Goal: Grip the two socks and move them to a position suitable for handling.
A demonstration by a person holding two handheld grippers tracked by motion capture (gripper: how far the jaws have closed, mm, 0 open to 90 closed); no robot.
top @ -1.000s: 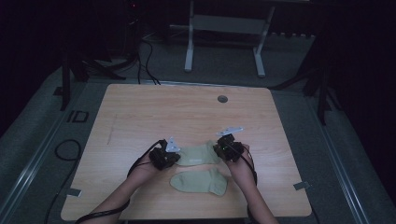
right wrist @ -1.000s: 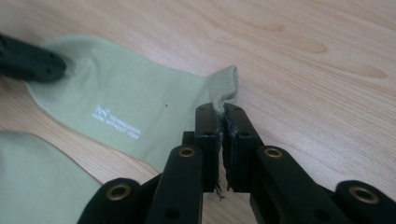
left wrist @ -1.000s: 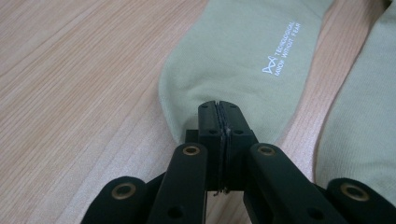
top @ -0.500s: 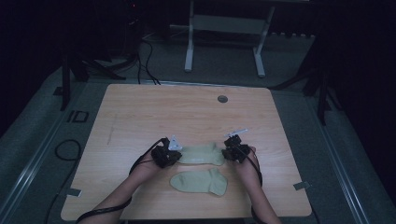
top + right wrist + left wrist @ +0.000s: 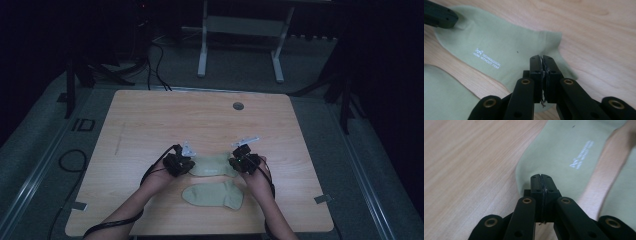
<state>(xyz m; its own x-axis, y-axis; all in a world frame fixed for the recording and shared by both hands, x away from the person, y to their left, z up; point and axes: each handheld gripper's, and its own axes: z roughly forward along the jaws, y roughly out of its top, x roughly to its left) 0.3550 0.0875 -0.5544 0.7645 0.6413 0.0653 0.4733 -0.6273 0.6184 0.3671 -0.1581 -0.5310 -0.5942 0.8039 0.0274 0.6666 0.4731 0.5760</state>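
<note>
Two pale green socks lie on the wooden table [image 5: 200, 120]. The far sock [image 5: 212, 165] [image 5: 564, 152] [image 5: 506, 45], flat with white lettering, stretches between my grippers. My left gripper [image 5: 190, 165] [image 5: 541, 176] rests its tip on the sock's left end, jaws just closed and shut. My right gripper [image 5: 234, 164] [image 5: 541, 58] sits over the cuff end, its jaws also just closed together. I see no cloth bunched between either pair of pads. The near sock [image 5: 212, 195] [image 5: 444, 95] lies flat towards the table's front edge. The left gripper's jaw [image 5: 439, 16] shows at the far sock's other end.
A round grommet hole [image 5: 238, 106] sits near the table's far edge. Beyond the table stands a white metal frame [image 5: 202, 50] on a dark floor. Cables [image 5: 70, 160] loop on the floor at the left. The person's forearms come in from the bottom.
The right gripper has shifted slightly toward the near edge, and the far sock now looks flatter and straighter between the grippers. The left hand has hardly moved.
</note>
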